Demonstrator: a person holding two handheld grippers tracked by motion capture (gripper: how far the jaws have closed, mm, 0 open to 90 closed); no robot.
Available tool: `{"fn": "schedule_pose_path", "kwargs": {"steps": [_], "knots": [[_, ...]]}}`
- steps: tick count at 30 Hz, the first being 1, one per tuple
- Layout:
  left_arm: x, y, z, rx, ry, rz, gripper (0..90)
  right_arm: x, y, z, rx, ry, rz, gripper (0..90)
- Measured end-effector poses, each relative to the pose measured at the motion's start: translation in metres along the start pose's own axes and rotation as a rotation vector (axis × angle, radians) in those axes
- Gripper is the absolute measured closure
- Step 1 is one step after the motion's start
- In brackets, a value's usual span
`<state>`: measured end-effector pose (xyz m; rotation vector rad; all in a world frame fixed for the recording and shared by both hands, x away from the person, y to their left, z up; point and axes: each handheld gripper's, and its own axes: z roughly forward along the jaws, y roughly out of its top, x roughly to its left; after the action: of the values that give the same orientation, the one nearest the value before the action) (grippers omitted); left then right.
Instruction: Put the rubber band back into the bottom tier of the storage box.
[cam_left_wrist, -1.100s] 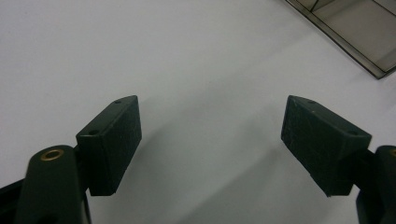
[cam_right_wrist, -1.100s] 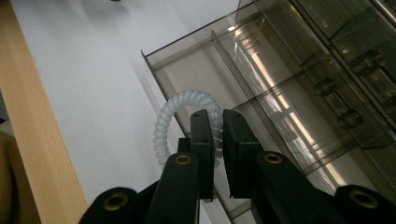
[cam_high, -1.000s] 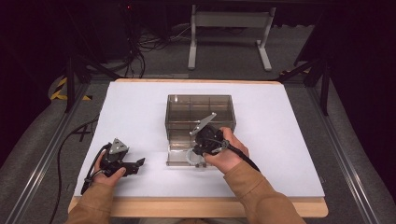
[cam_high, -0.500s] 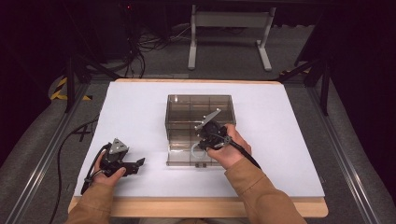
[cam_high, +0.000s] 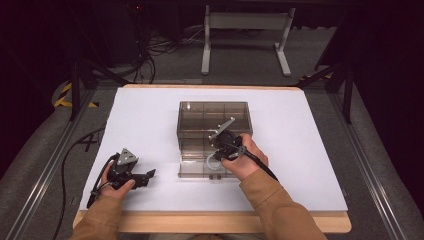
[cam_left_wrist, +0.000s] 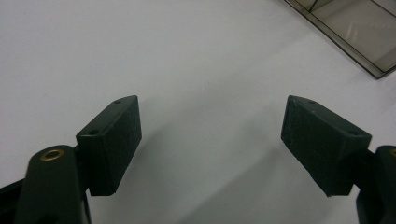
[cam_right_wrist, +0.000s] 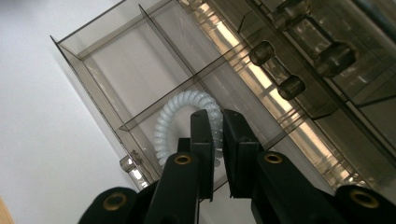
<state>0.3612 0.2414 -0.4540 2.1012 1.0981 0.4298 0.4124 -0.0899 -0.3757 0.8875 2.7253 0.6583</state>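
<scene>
high view: a white table top (cam_high: 150, 120) carries a smoky clear drawer box (cam_high: 214, 119) near its middle, with one drawer (cam_high: 192, 162) pulled out toward the person. the right hand (cam_high: 245, 159) holds the right gripper (cam_high: 216, 156) over the open drawer, its grey three-cornered plate (cam_high: 222, 128) tilted up toward the box. a pale coiled ring shows just below that gripper, inside the drawer's outline. the left hand (cam_high: 116, 181) rests on the table near the front left, well apart from the box, and holds the left gripper (cam_high: 150, 176) pointing toward the drawer. a black cable (cam_high: 75, 150) trails off the table's left edge.

right gripper view: the two black jaws stand narrow, nearly together, and pinch one side of a white coiled hair tie (cam_right_wrist: 180, 119). the loop rises above the jaw tips and lies within a compartment of the drawer (cam_right_wrist: 116, 70), close to a clear divider wall (whether the tie touches the drawer floor cannot be told). the drawer's small clear handle (cam_right_wrist: 130, 168) sits at lower left; the box front (cam_right_wrist: 303, 60) with round clear knobs (cam_right_wrist: 290, 87) runs across the upper right.

left gripper view: the jaws stand wide apart with nothing between them, over the bare white surface (cam_left_wrist: 187, 56). a corner of the clear drawer (cam_left_wrist: 355, 32) shows at upper right, apart from the jaws.
</scene>
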Motion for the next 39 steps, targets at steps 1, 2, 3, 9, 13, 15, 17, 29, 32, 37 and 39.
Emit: {"fn": "schedule_pose_path", "kwargs": {"steps": [1,2,3,9,13,15,17,29,32,37,39], "knots": [[0.000,0.000,0.000,0.001,0.000,0.002,21.0,0.000,0.000,0.001,0.002,0.002,-0.002,83.5],[0.000,0.000,0.000,0.000,-0.001,0.000,21.0,0.000,0.000,0.002,0.004,0.005,0.000,83.5],[0.000,0.000,0.000,0.000,0.001,0.000,21.0,0.000,-0.001,0.004,0.003,0.007,-0.001,83.4],[0.000,0.000,0.000,-0.001,0.002,0.002,21.0,-0.002,-0.002,0.008,0.015,0.021,0.009,83.4],[0.000,0.000,0.001,-0.001,0.002,0.001,21.0,-0.002,-0.003,0.011,0.023,0.039,0.015,83.3],[0.000,0.000,0.000,0.000,0.002,0.000,21.0,-0.002,-0.004,0.012,0.024,0.043,0.018,83.3],[-0.001,0.000,0.001,-0.002,0.002,-0.002,21.0,-0.003,-0.004,0.013,0.027,0.044,0.016,83.3],[0.000,0.000,0.000,-0.002,0.001,0.001,21.0,-0.006,-0.007,0.020,0.052,0.059,0.024,83.0],[0.000,0.000,0.000,0.004,0.000,0.001,21.0,-0.006,-0.007,0.023,0.061,0.054,0.017,82.6],[0.000,0.000,0.000,0.004,0.000,0.001,21.0,-0.007,-0.009,0.026,0.056,0.056,0.006,77.6],[0.000,0.000,0.000,0.003,0.000,0.000,20.9,-0.007,-0.010,0.026,0.051,0.054,0.006,77.5]]}}
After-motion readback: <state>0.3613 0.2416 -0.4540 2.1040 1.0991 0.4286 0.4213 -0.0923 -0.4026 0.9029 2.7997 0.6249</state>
